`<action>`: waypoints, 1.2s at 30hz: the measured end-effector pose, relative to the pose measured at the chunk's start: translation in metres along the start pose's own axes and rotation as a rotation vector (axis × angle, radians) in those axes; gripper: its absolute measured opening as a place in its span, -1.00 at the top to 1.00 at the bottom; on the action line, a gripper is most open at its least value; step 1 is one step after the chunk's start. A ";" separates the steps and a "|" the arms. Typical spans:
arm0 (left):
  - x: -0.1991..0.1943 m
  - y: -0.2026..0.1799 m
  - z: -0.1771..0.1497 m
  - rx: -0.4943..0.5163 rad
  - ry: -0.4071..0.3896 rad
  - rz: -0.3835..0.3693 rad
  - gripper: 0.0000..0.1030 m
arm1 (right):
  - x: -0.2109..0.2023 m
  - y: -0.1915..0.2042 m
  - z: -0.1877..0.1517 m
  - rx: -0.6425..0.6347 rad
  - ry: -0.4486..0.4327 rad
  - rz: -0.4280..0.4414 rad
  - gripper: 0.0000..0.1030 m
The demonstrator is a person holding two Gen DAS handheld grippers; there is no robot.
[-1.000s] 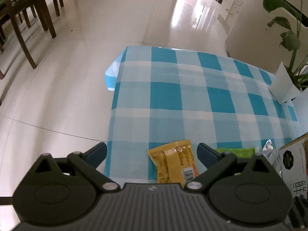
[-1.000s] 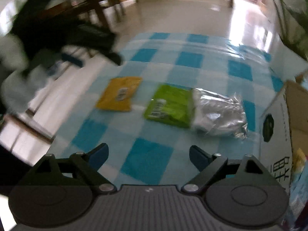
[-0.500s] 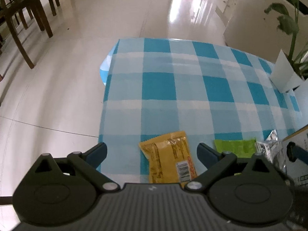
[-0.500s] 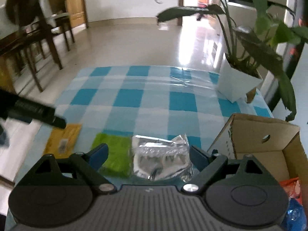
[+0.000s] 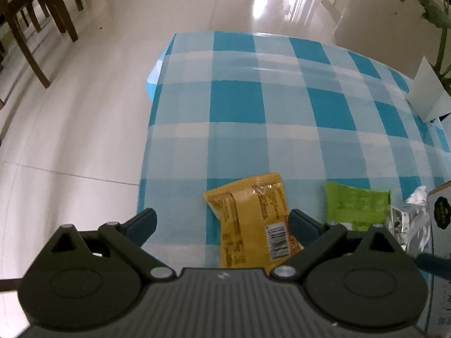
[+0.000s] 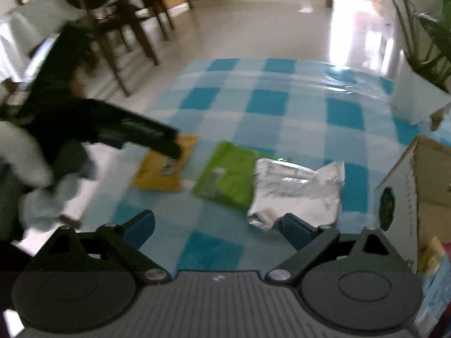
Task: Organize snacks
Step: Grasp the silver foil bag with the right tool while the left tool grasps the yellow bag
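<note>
Three snack packets lie in a row on the blue checked tablecloth (image 5: 236, 104): a yellow packet (image 5: 253, 219), a green packet (image 5: 356, 205) and a crinkled silver packet (image 5: 408, 219). My left gripper (image 5: 222, 221) hangs open over the yellow packet, which lies between its fingers, close to the right one. In the right wrist view the yellow packet (image 6: 160, 171), green packet (image 6: 225, 177) and silver packet (image 6: 298, 188) show again, with the left gripper (image 6: 172, 146) blurred above the yellow one. My right gripper (image 6: 217, 224) is opening and holds nothing. The silver packet's corner sits by its right finger.
An open cardboard box (image 6: 408, 191) stands at the right, with snacks (image 6: 431, 253) inside. A white plant pot (image 5: 428, 93) sits at the far right corner. The table's left edge (image 5: 146, 169) drops to a tiled floor. Wooden chairs (image 5: 36, 14) stand further left.
The left gripper has sunk towards the yellow packet, which now lies further in between its fingers. The right wrist view has swung left, away from the plant and box, and its jaws stand slightly wider.
</note>
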State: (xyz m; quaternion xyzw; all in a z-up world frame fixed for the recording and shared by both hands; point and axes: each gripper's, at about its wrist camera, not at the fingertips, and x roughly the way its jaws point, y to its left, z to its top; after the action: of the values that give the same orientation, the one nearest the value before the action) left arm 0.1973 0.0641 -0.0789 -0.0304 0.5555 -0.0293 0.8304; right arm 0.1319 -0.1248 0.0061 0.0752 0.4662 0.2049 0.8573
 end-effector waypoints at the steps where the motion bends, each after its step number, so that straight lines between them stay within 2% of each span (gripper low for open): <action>1: 0.001 0.000 0.000 -0.007 0.004 -0.006 -0.92 | -0.006 0.001 -0.001 -0.014 -0.017 -0.016 -0.91; 5: 0.003 -0.004 0.000 -0.008 0.009 -0.007 -0.92 | -0.011 -0.006 0.001 -0.015 -0.077 -0.151 -0.91; 11: 0.004 -0.012 -0.001 0.011 0.003 -0.003 -0.92 | 0.012 -0.017 0.008 0.015 -0.091 -0.300 -0.91; 16: 0.008 -0.013 -0.002 0.010 0.010 0.005 -0.91 | 0.032 -0.026 0.012 0.106 -0.048 -0.248 -0.94; 17: 0.009 -0.012 -0.002 0.009 0.012 0.006 -0.90 | 0.033 -0.025 0.011 0.106 -0.039 -0.231 -0.94; 20: 0.011 -0.009 -0.001 -0.002 0.015 0.006 -0.89 | 0.029 -0.015 0.008 0.071 0.005 -0.106 -0.92; 22: 0.012 -0.006 0.000 -0.007 0.013 0.012 -0.88 | 0.024 -0.004 0.005 0.018 0.027 -0.069 -0.92; 26: 0.013 -0.003 -0.002 -0.022 0.016 0.005 -0.88 | 0.012 0.011 0.002 -0.111 0.018 -0.089 -0.92; 31: 0.012 -0.003 -0.003 -0.029 0.008 0.002 -0.83 | 0.011 0.006 0.009 -0.196 -0.042 -0.200 -0.92; 36: 0.009 -0.004 -0.004 -0.006 0.000 -0.009 -0.81 | 0.023 0.004 0.014 -0.249 -0.063 -0.203 -0.92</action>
State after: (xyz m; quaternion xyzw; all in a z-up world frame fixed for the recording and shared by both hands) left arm 0.1973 0.0597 -0.0886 -0.0354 0.5553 -0.0315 0.8303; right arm 0.1534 -0.1101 -0.0027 -0.0727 0.4151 0.1710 0.8906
